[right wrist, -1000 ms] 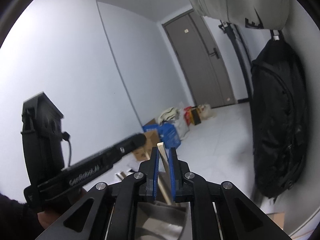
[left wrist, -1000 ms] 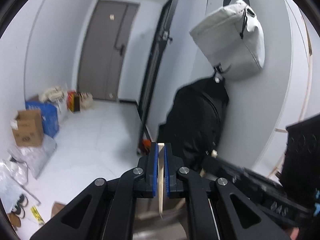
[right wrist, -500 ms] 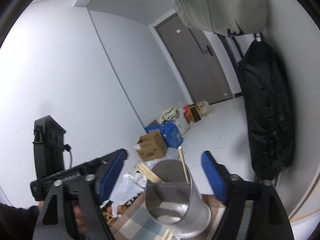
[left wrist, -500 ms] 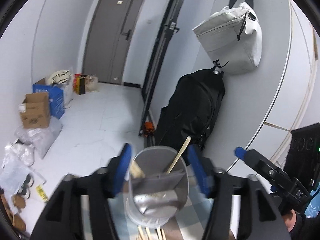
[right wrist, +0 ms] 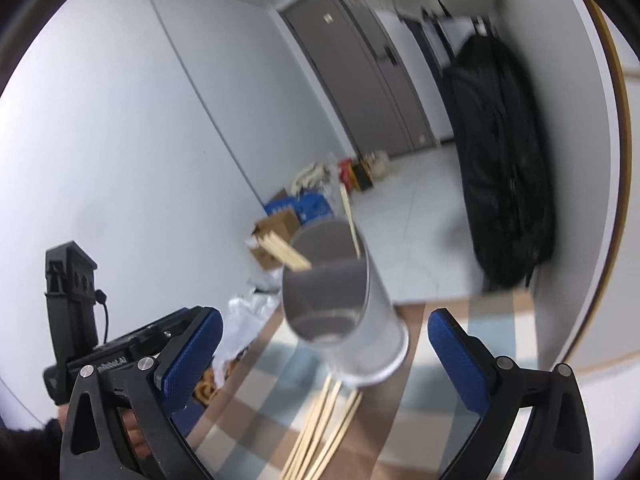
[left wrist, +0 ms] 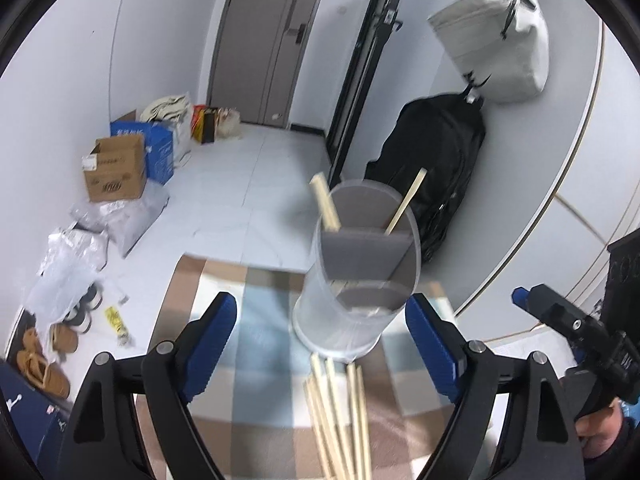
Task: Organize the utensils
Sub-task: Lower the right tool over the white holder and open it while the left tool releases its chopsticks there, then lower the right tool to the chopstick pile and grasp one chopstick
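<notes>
Chopsticks (left wrist: 340, 412) lie loose on the checked desk (left wrist: 256, 344) just before the holder (left wrist: 360, 276), which already has a few standing in it. Both the left hand-held gripper (left wrist: 320, 344) and right hand-held gripper (right wrist: 324, 360) are opening, nothing between the jaws; most sticks remain.

Cool, even indoor light fills both views, no hard shadows on the white walls. Heavy fisheye bending curves the far door (left wrist: 268, 40) and wall edges, with black vignette at the corners. Motion blur smears the right wrist view: the black backpack (right wrist: 508, 160) and the holder (right wrist: 340, 300) are soft. Left view sharper, near chopsticks (left wrist: 340, 420) blurred.
</notes>
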A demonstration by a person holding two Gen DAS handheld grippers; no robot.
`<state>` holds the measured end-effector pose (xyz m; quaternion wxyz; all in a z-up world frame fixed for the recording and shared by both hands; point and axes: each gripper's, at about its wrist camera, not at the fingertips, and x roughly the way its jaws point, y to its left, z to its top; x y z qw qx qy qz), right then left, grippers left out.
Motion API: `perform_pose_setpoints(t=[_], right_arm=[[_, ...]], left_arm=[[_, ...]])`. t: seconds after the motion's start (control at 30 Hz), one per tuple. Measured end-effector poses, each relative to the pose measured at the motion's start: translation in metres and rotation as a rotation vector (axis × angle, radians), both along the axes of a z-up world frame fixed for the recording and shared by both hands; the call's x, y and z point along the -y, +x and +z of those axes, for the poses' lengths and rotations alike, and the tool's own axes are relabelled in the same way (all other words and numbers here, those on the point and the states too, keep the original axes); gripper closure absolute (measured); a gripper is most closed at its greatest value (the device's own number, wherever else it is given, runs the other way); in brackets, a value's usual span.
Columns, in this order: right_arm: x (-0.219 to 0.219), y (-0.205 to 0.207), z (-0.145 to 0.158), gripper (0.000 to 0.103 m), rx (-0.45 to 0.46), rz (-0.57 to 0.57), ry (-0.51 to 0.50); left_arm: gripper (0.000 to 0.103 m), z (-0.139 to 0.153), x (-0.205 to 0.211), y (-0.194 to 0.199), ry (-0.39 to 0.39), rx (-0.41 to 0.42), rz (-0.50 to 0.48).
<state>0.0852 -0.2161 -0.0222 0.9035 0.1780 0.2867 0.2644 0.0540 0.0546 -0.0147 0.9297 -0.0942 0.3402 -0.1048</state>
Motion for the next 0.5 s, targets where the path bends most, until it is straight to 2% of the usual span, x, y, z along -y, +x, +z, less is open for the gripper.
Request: perform_pose_setpoints(t=[0.13,0.23,0.37,0.47,0.5], right_arm=[[-0.008,0.005,-0.024,0.002,-0.131,0.003,-0.059],[-0.017,0.013,-0.047,0.020,-0.239,0.040,-0.111],[-0.034,0.023,-0.074,0.037,-0.354,0.065,-0.169],[-0.047,0.031,-0.093,0.048,-0.414,0.083,-0.195],[-0.050,0.034,-0.097,0.048,-0.422,0.082,-0.206]], left_arm=[[0.020,-0.019,-0.007,-0.004,-0.001,-0.032,0.026],[0.020,-0.032,-0.012,-0.005,0.003,-0.057,0.050],[0.020,-0.043,-0.018,-0.003,-0.009,-0.106,0.072],[0.020,-0.046,-0.020,-0.002,0.013,-0.120,0.074],[0.020,-0.048,-0.023,-0.002,0.007,-0.128,0.075]])
